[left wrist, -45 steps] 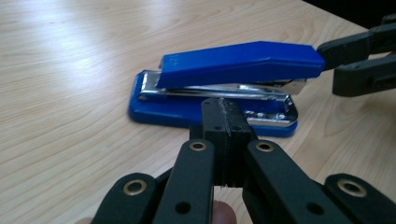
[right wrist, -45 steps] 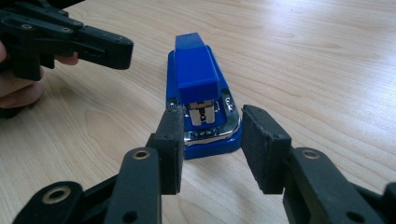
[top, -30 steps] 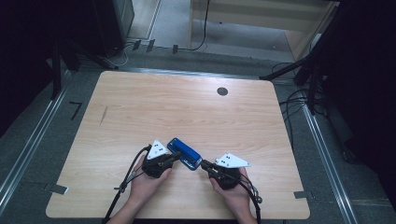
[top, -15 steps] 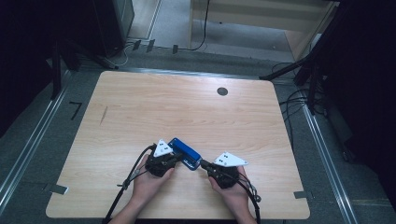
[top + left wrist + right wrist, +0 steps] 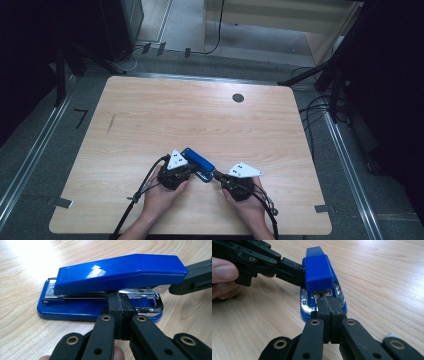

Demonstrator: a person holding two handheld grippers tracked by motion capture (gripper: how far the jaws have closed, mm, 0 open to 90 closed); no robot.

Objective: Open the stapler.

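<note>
staying put since the earlier frame, the glossy blue metal stapler (image 5: 198,163) lay near the desk's (image 5: 150,120) front edge, long axis diagonal, between closed left claw (image 5: 121,305) and closed right claw (image 5: 328,307).

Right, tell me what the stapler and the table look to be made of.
Stapler: the blue cover and base look like glossy plastic or painted metal, given the sharp highlight on top; the inner magazine is bare, shiny metal, probably chromed steel. Table: pale wood-grain surface with a matt sheen, likely laminate rather than solid wood.
</note>
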